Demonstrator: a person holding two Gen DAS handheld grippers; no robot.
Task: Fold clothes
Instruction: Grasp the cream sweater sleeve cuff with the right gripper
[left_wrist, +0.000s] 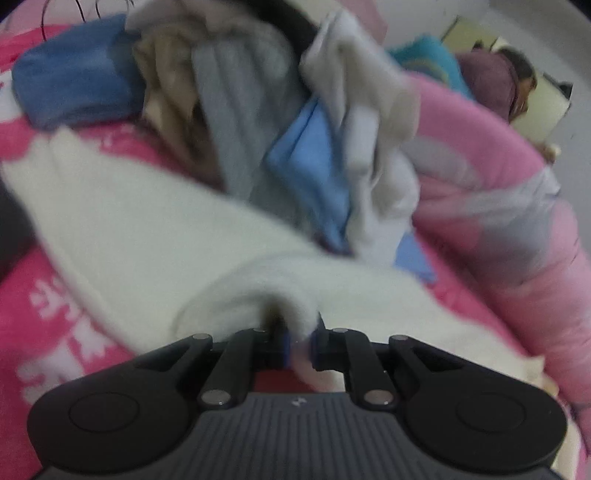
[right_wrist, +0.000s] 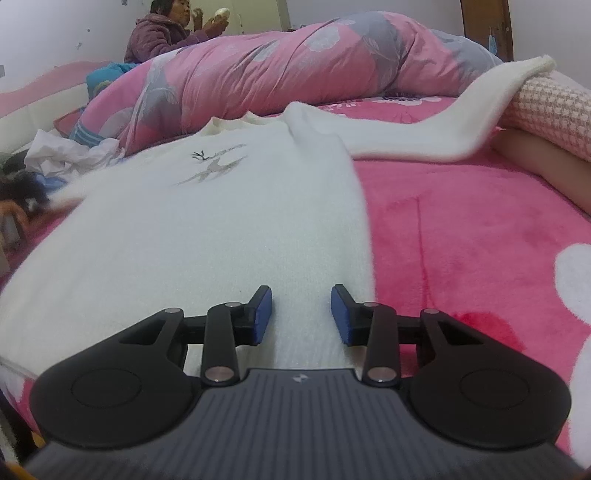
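Slippage is the risk: left tongs (left_wrist: 298, 341) pinch only a small bunch of sweater (right_wrist: 207, 221), right tongs (right_wrist: 301, 314) hover spread, so the knit could drag crooked across the bed (right_wrist: 461, 229).

A: The white fuzzy knit sweater (right_wrist: 221, 221) looks soft and matt; the pink plush bedspread (right_wrist: 461, 221) is velvety.
B: The pink-and-grey floral quilt (right_wrist: 277, 70) has a slight sheen, smooth cloth.

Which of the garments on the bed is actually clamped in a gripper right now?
The white sweater: a bunched fold sits pinched in the left gripper. The grey, blue and beige clothes lie piled behind, untouched. The right gripper hovers over it with jaws open.
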